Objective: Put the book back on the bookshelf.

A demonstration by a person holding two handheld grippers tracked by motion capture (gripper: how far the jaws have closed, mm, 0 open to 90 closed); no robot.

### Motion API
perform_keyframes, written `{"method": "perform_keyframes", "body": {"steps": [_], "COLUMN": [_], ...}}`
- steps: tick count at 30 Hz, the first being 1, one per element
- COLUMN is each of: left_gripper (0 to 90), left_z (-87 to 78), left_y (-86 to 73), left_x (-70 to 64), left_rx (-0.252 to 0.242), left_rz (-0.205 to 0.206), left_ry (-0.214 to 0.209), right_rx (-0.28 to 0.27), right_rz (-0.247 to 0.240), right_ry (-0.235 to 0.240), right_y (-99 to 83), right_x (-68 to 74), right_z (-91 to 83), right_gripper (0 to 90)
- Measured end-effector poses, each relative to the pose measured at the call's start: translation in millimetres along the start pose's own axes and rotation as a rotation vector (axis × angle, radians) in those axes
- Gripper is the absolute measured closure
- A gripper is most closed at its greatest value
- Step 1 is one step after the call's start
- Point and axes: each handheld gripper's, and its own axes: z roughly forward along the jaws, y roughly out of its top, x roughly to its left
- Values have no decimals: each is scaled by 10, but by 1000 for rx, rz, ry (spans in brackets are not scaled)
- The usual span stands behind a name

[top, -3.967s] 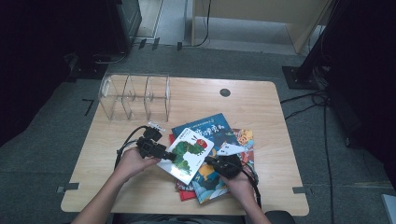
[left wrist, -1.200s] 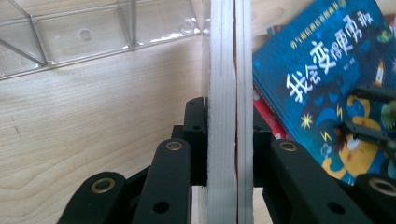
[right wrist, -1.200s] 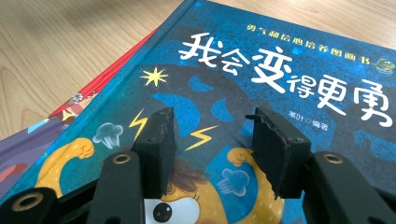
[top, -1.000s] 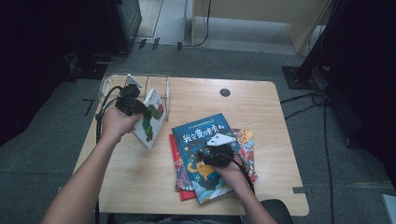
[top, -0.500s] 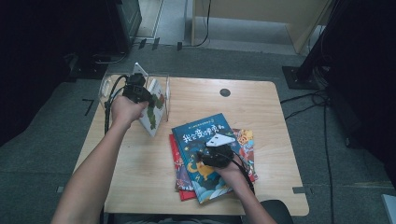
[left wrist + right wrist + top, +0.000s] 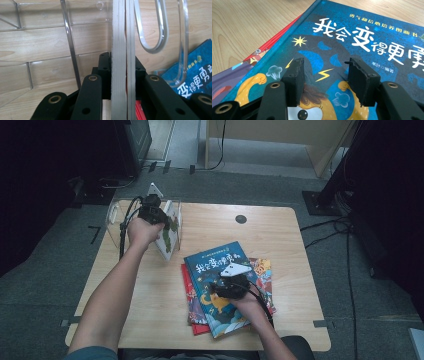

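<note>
Light wooden table [image 6: 280, 227]; clear acrylic divider rack [image 6: 116, 217] at far left corner. Blue picture book [image 6: 210, 270] tops stack near front edge. Left gripper [image 6: 156, 216] clamps thin white book [image 6: 122, 50] upright at rack (edge-on). Right gripper [image 6: 324, 82] jaws apart, empty, over blue book.

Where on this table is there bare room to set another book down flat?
The table is bare along its far right, between the round hole and the right edge, and at the near left, between the forearm and the book stack. It is crowded at the far left, where the left hand-held gripper holds a book at the clear rack.
</note>
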Motion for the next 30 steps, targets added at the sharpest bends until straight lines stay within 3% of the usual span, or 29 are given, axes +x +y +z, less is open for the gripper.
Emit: {"method": "perform_keyframes", "body": {"steps": [12,22,30], "left_gripper": [744,764,760], "left_z": [86,28,35], "left_y": [26,52,73], "left_x": [-5,13,45], "left_rx": [18,26,0], "left_rz": [15,29,21], "left_ry": [18,30,19], "right_rx": [0,2,4], "right_rz": [-14,-20,-24], "right_ry": [13,24,26], "right_y": [1,4,5], "right_x": [-15,-25,-30], "right_z": [0,2,2], "right_gripper": [465,463,462]}}
